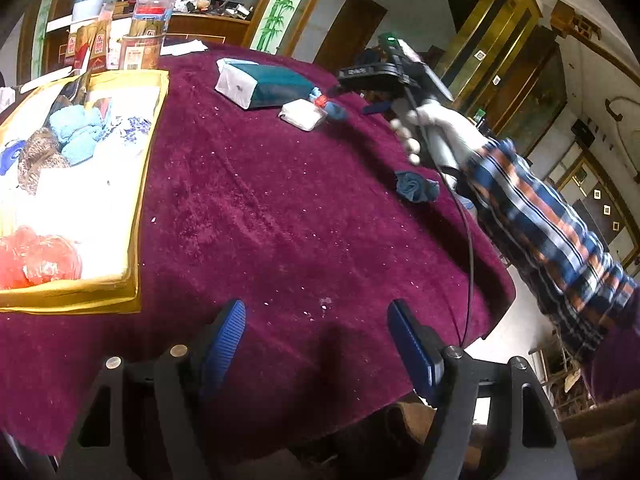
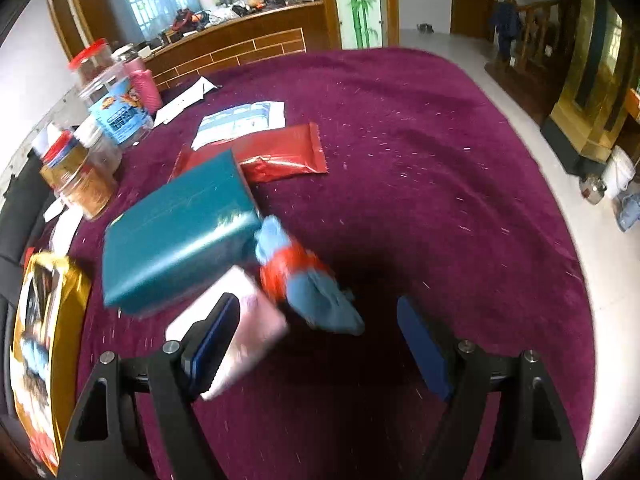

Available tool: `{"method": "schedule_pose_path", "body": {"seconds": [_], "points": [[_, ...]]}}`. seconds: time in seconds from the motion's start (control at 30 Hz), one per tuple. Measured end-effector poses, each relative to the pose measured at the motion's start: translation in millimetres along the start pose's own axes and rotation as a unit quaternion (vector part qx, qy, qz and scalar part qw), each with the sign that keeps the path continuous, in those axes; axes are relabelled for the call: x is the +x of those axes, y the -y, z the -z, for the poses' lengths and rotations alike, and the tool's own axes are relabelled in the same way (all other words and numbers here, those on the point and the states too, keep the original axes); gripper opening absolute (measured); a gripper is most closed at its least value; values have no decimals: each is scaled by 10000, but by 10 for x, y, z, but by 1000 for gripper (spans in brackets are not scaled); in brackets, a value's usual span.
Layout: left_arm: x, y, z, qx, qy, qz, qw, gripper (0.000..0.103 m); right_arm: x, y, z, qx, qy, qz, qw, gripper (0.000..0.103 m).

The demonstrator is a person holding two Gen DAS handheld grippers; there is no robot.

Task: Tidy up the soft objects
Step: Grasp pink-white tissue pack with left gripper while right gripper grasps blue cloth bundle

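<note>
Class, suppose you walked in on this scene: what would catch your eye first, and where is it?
The maroon velvet tablecloth fills both views. At its left edge sits a gold-rimmed storage box of soft items. Farther back, the open right gripper nears a blue-and-red sock bundle beside a teal package; the left gripper hovers open.

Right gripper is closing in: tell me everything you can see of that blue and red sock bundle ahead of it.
The blue and red rolled sock bundle looks like soft knit cloth, light blue at one end, a red band in the middle, darker blue at the other. It lies on the maroon plush tablecloth, beside the teal box and pale pink packet; contact is blurred. The open right gripper hasn't gripped it.
</note>
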State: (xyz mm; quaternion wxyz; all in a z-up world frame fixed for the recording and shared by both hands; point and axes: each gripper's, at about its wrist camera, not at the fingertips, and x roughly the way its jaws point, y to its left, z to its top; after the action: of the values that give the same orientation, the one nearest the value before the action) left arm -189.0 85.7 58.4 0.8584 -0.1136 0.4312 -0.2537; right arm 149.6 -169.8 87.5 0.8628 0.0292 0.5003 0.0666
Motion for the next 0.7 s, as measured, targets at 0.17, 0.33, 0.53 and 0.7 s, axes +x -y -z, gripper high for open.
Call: {"method": "schedule_pose_path", "body": {"seconds": [0.17, 0.33, 0.53, 0.7], "points": [[35, -68, -32, -91, -43, 15, 9999, 77, 393, -26, -64, 230, -371, -330, 9985, 60], [77, -99, -46, -110, -85, 29, 9999, 77, 270, -335, 157, -160, -571, -1117, 9920, 38], [76, -109, -34, -255, -82, 95, 9996, 77, -31, -983, 808, -1400, -1030, -1973, 9648, 38], [4, -40, -30, -166, -6, 9, 9999, 77, -414, -1007, 1265, -1922, -934, -1862, 9590, 38]]}}
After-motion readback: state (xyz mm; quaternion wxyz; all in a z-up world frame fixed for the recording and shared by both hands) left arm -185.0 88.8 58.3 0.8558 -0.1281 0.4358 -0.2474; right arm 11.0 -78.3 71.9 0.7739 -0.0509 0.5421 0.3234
